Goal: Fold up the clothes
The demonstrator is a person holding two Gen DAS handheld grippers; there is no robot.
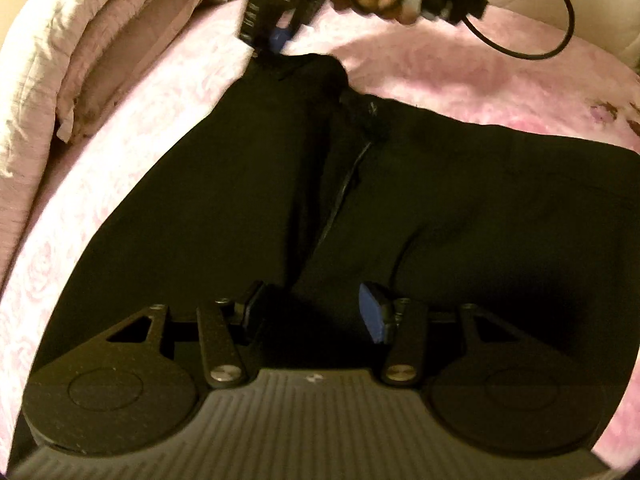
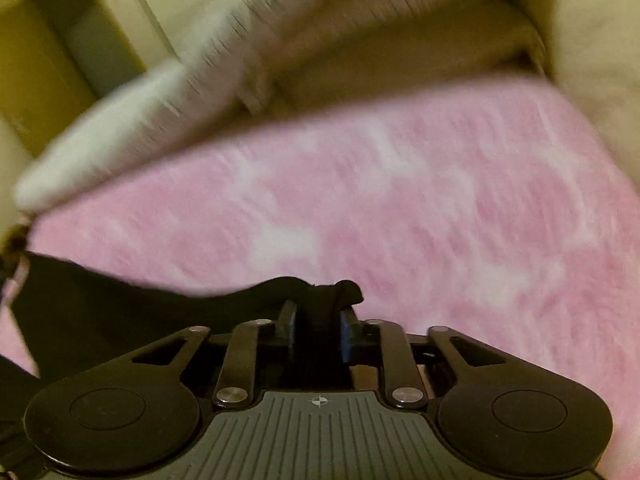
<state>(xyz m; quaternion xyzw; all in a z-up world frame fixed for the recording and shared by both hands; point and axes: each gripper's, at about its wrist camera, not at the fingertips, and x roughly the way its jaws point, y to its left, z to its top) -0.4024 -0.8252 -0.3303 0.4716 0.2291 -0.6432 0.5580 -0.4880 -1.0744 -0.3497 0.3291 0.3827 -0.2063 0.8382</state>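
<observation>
A black garment (image 1: 248,184) lies spread on a pink patterned bedspread (image 1: 460,80). In the left wrist view my left gripper (image 1: 316,312) hovers low over the near part of the garment, its jaws wide apart with cloth between and below them. My right gripper (image 1: 280,40) shows at the top of that view, pinching the garment's far corner. In the right wrist view the right gripper (image 2: 318,334) is shut on a fold of the black garment (image 2: 120,320), which trails away to the left.
A folded pale pink quilt (image 1: 80,40) lies along the bed's left side. A black cable (image 1: 552,32) loops from the right gripper. A cream headboard or wall (image 2: 580,40) stands beyond the bedspread (image 2: 400,200).
</observation>
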